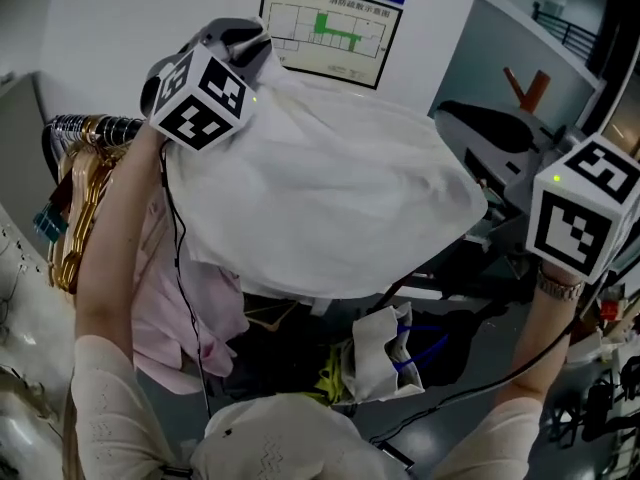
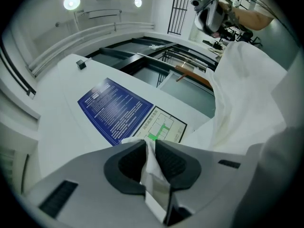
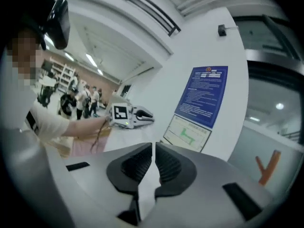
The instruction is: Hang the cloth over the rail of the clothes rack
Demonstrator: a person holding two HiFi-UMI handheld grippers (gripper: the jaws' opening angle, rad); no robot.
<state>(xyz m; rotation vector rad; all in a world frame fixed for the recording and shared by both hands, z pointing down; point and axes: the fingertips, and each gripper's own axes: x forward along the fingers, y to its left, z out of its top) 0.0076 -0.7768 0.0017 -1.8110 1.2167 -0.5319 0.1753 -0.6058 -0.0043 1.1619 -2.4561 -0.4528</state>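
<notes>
A white cloth (image 1: 330, 188) hangs spread in the air between my two grippers, in front of a white wall. My left gripper (image 1: 255, 53) is up at the left, above the rack's dark rail (image 1: 95, 126), and is shut on a folded edge of the cloth (image 2: 151, 167). The rest of the cloth billows to the right of that gripper (image 2: 247, 94). My right gripper (image 3: 153, 148) is shut on another edge of the cloth (image 3: 148, 186). Its marker cube (image 1: 585, 218) is at the right, lower than the left one. The cloth hides most of the rail.
Gold hangers (image 1: 72, 193) and a pink garment (image 1: 165, 298) hang on the rack at the left. A floor-plan sign (image 1: 325, 33) and a blue notice (image 2: 114, 109) are on the wall behind. A white bag (image 1: 385, 353) lies below. Several people stand far off (image 3: 78, 99).
</notes>
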